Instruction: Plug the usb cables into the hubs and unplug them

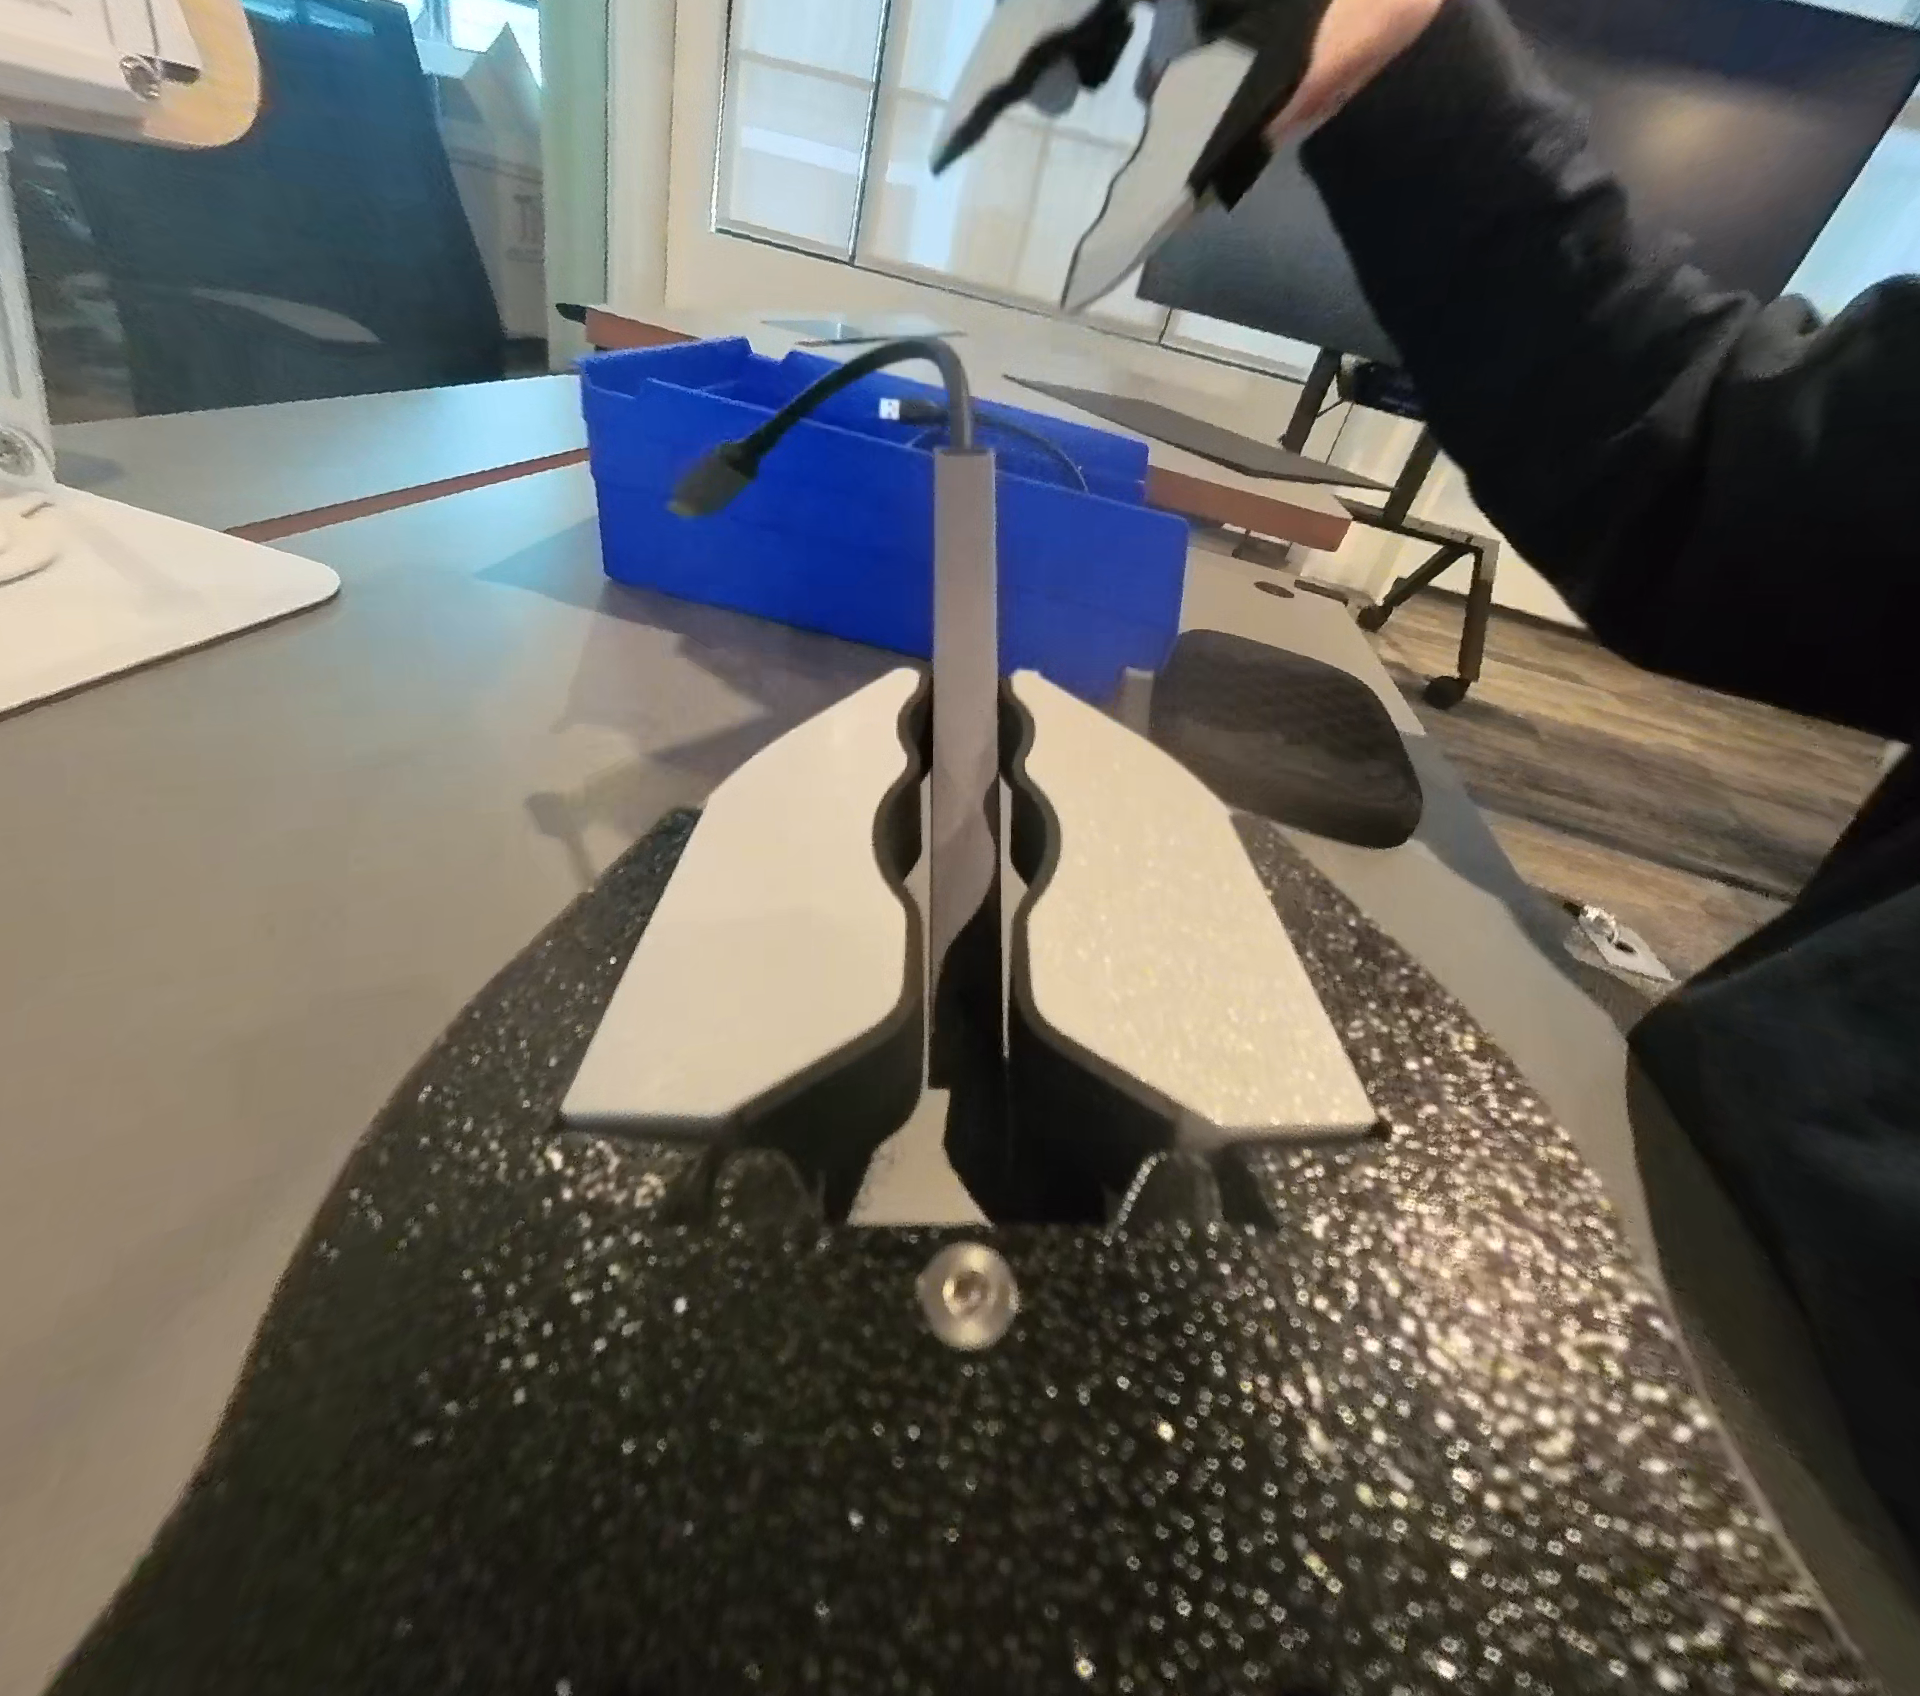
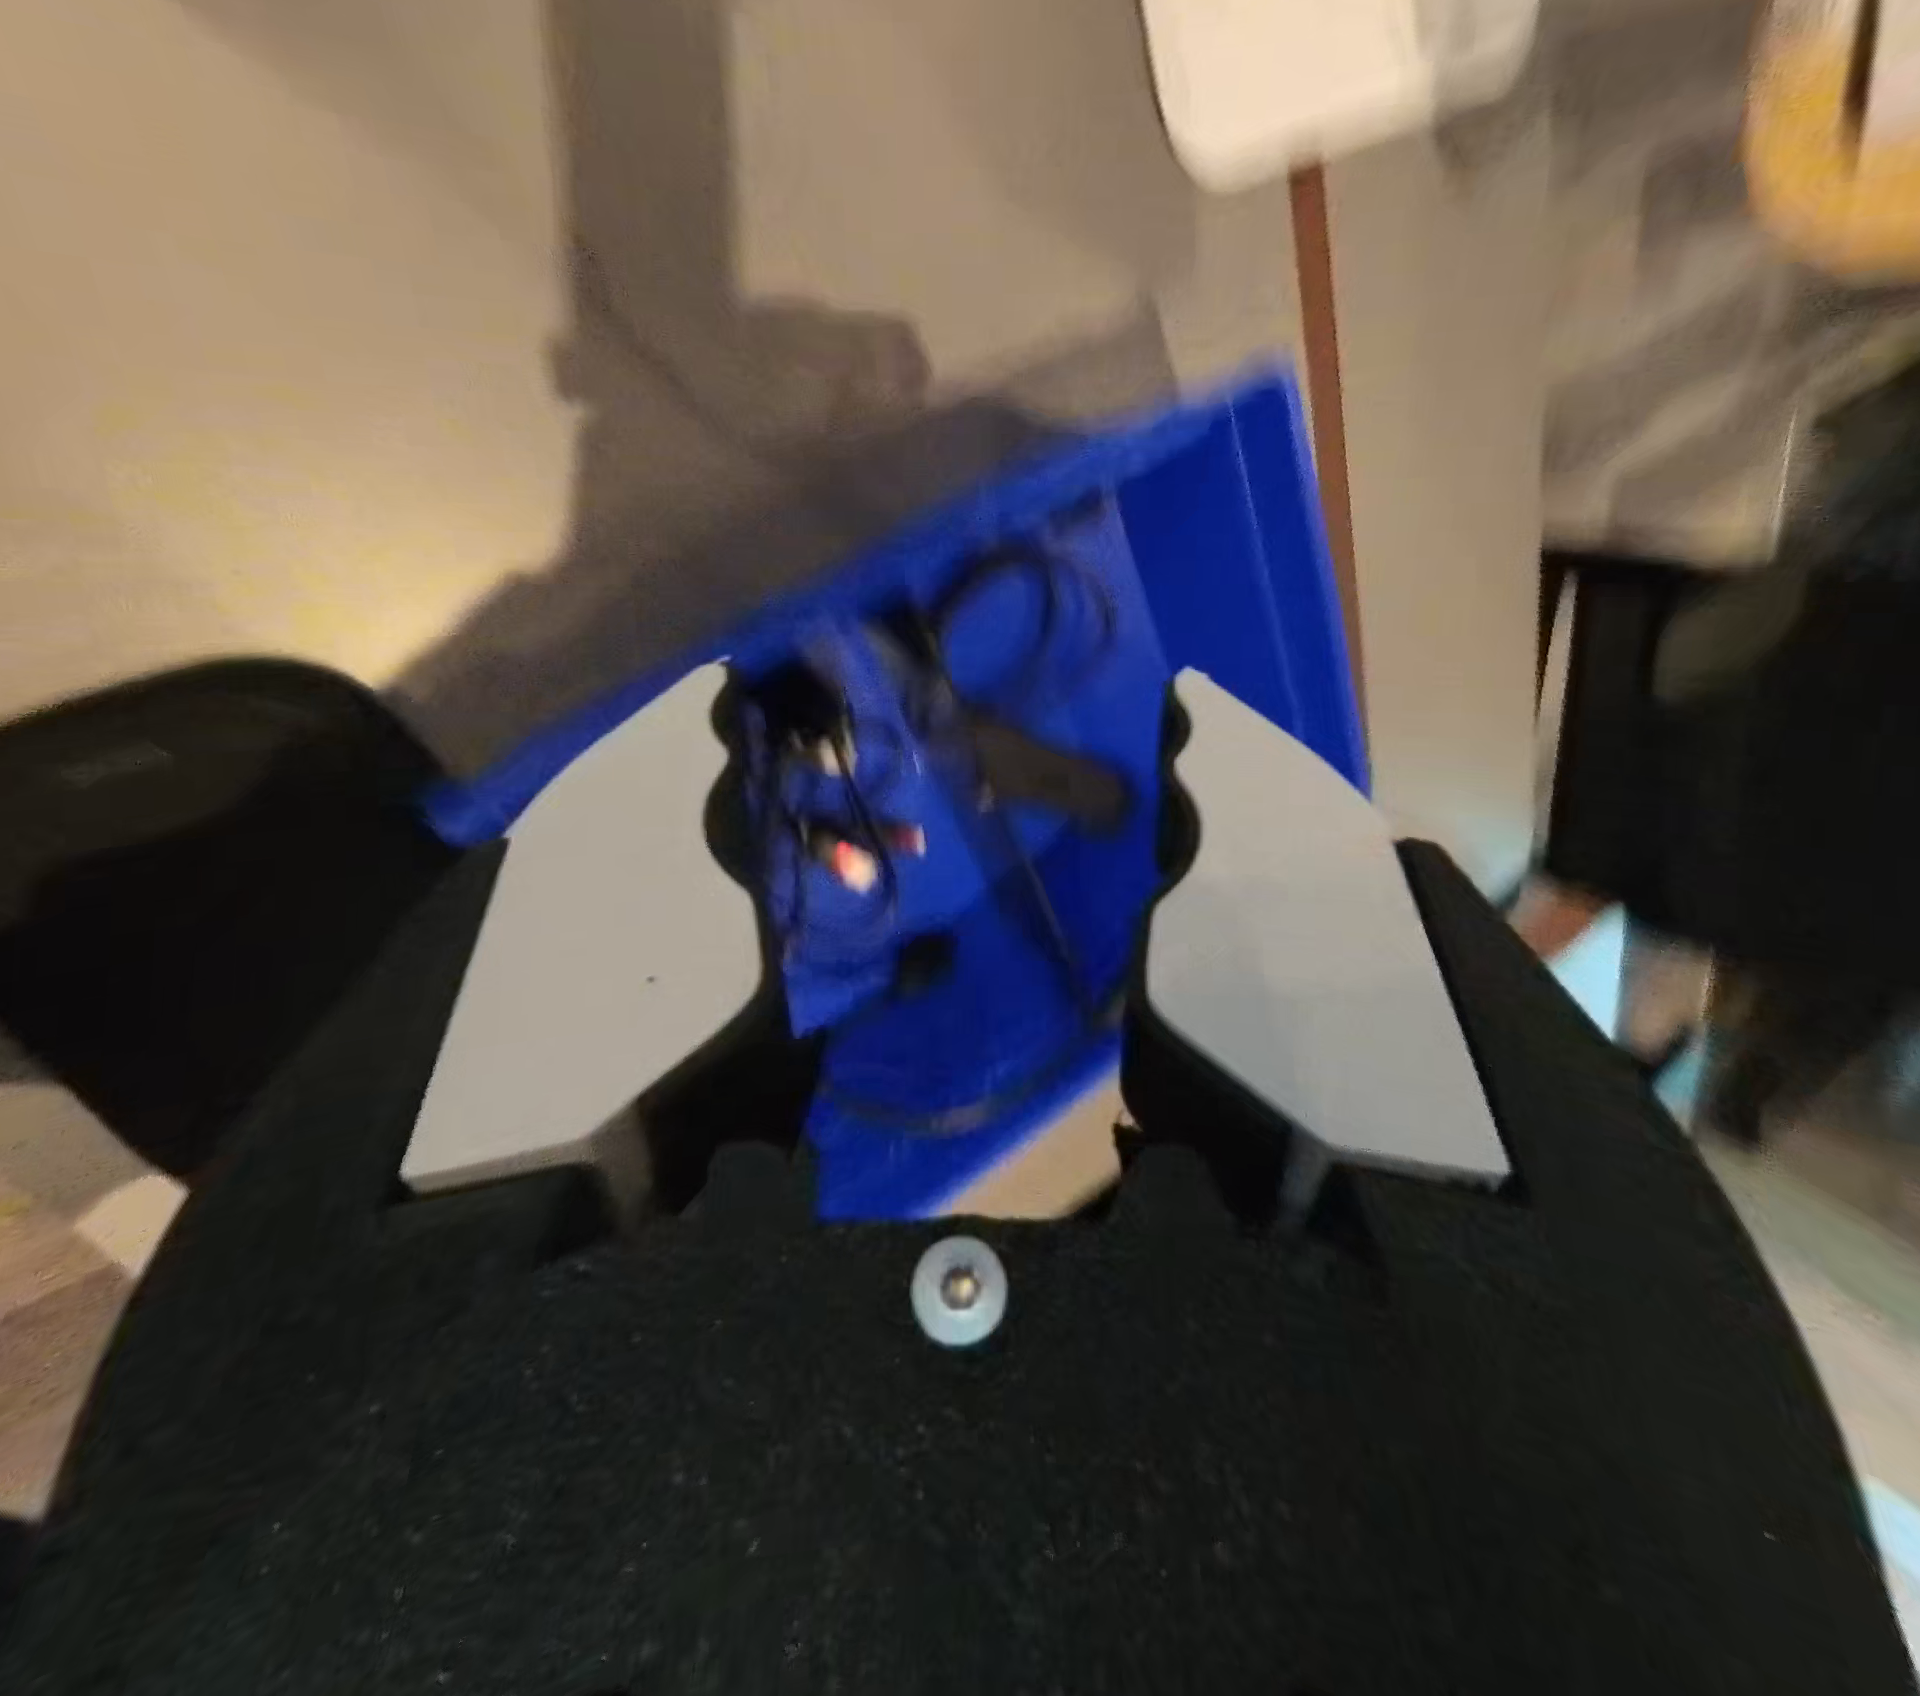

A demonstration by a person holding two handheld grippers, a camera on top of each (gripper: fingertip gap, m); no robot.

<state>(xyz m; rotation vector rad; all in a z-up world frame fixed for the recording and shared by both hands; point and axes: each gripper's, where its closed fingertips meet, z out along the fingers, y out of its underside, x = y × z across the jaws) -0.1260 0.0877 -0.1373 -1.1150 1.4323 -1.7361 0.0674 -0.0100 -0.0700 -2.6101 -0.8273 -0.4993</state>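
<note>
Grey table [image 1: 312, 815] is lying wide and bare to my left, blue bin [image 1: 831, 534] sitting near its far edge. I'm raising my right gripper [image 1: 1049, 192] high above the bin, tilted down, jaws spread and gripping nothing, cables [image 2: 997, 773] blurry inside the bin below. My left gripper [image 1: 961, 711] is clamping the slim grey hub [image 1: 964, 566] edge-on over the table, its short cable [image 1: 831, 410] curling left, plug hanging free.

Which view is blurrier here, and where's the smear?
Left wrist view: mostly sharp, hub and blue bin crisp; only the raised right gripper smears. Right wrist view: motion blur throughout, cables in the bin streaked; wide-angle bending in both.
</note>
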